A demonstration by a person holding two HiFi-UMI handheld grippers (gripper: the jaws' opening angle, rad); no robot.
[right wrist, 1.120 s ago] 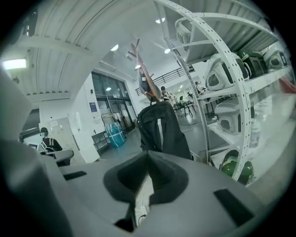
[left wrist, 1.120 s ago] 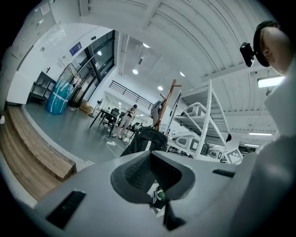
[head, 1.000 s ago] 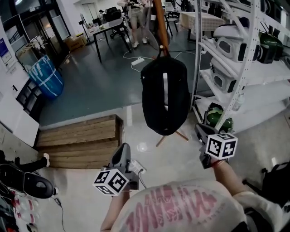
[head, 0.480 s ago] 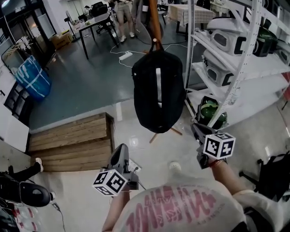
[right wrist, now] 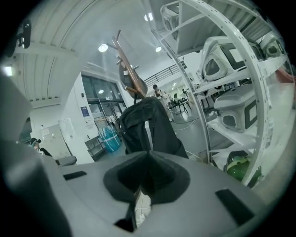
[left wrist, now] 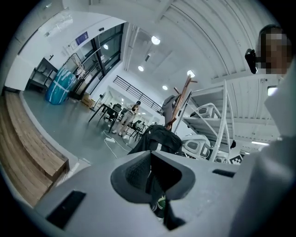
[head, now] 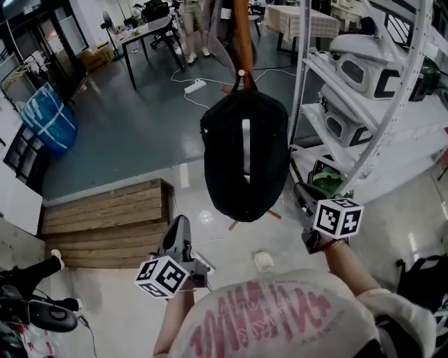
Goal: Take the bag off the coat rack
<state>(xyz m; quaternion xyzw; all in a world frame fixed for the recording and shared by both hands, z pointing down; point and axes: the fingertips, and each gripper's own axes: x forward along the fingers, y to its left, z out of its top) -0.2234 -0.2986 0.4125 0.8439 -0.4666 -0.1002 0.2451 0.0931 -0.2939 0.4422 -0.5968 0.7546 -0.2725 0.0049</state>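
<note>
A black backpack point(head: 245, 155) with a pale vertical stripe hangs by its top loop from a wooden coat rack point(head: 242, 36) straight ahead. The same bag point(left wrist: 159, 139) shows in the left gripper view, and the bag point(right wrist: 148, 126) fills the middle of the right gripper view under the rack point(right wrist: 126, 65). My left gripper point(head: 179, 236) is low at the left, below the bag, shut and empty. My right gripper point(head: 302, 194) is at the bag's lower right, also shut with nothing held. Neither touches the bag.
White metal shelving point(head: 364, 84) with rice cookers stands close on the right. A wooden step point(head: 105, 213) lies at the left. A blue bundle point(head: 49, 117), a table point(head: 143, 31) and a person point(head: 192, 21) are farther back. A power strip point(head: 194, 86) lies on the floor.
The view has closed in on the bag, which now looms larger and more central. Both grippers have stayed low in front of me, the left one drifting slightly left.
</note>
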